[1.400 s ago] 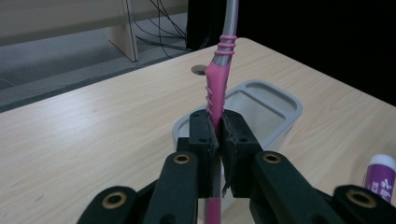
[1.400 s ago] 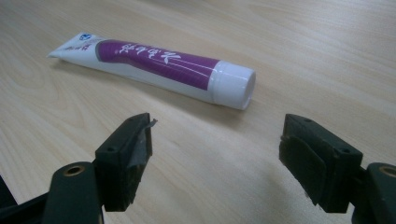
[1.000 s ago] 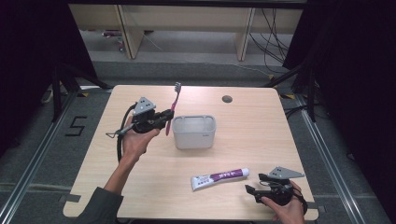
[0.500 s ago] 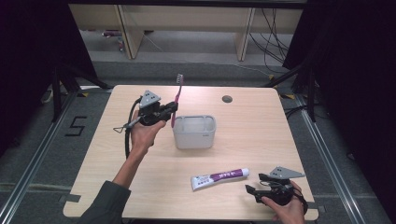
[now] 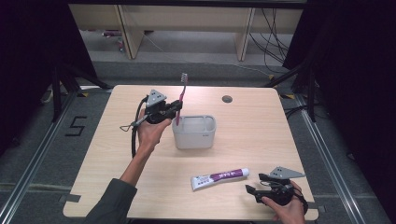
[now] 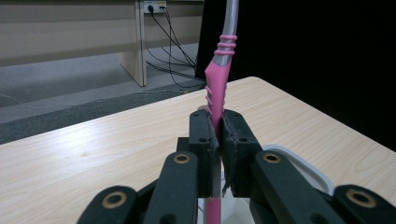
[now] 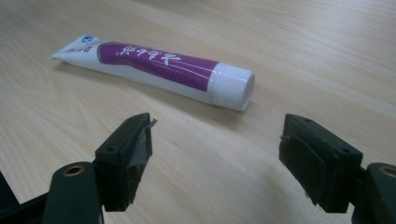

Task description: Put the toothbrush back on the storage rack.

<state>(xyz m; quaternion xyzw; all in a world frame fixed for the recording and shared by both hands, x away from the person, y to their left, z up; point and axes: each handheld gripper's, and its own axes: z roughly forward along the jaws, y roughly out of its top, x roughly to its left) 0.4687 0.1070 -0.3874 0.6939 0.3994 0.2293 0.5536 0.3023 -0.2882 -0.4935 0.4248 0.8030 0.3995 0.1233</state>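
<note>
Here the left gripper (image 5: 172,108) is pinching the pink toothbrush (image 5: 180,99) upright between its fingers at the grey holder (image 5: 194,132), seemingly for standing it inside, while the right gripper (image 5: 258,185), fingers spread, is waiting beside the toothpaste tube (image 5: 219,177) on the tabletop (image 5: 261,126).

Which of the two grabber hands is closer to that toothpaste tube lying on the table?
The right. The right gripper sits open just short of the toothpaste tube, near its capped end. The left gripper is far up the table, holding a pink toothbrush upright at the grey holder.
</note>
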